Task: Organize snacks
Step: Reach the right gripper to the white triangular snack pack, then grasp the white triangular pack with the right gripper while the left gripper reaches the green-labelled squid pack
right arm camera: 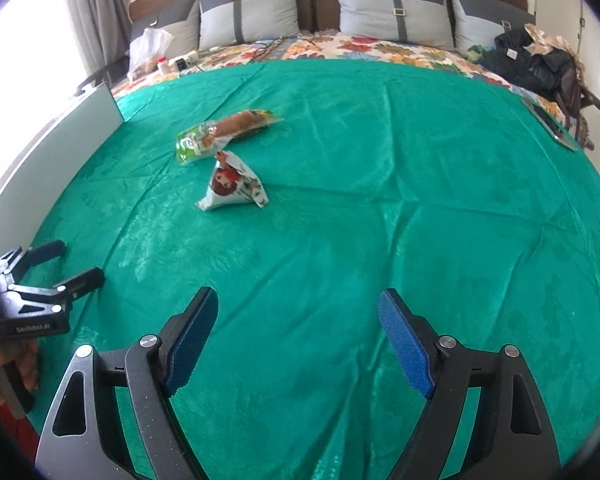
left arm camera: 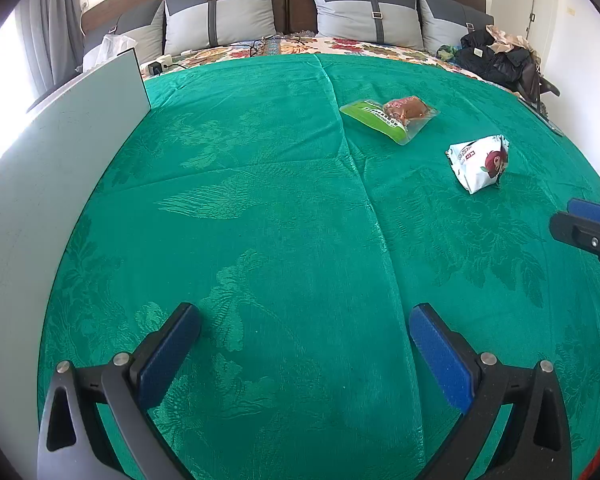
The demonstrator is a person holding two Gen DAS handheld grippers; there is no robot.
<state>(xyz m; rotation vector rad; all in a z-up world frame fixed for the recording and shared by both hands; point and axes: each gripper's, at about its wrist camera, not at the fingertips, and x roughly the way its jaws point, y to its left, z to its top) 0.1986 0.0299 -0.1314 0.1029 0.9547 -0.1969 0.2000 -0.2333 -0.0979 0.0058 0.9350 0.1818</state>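
Two snack packets lie on a green bedspread. A green and clear packet with a brown bun lies flat; in the right wrist view it sits left of centre. A white packet with a red fruit picture stands puffed up nearer, also in the right wrist view. My left gripper is open and empty, low over the cloth, well short of both packets; it also shows in the right wrist view. My right gripper is open and empty; one of its fingers shows at the right edge.
A white board stands along the bed's left side. Grey pillows line the headboard. Dark clothes and a bag are piled at the far right. A plastic bag, small bottle and power strip sit at far left.
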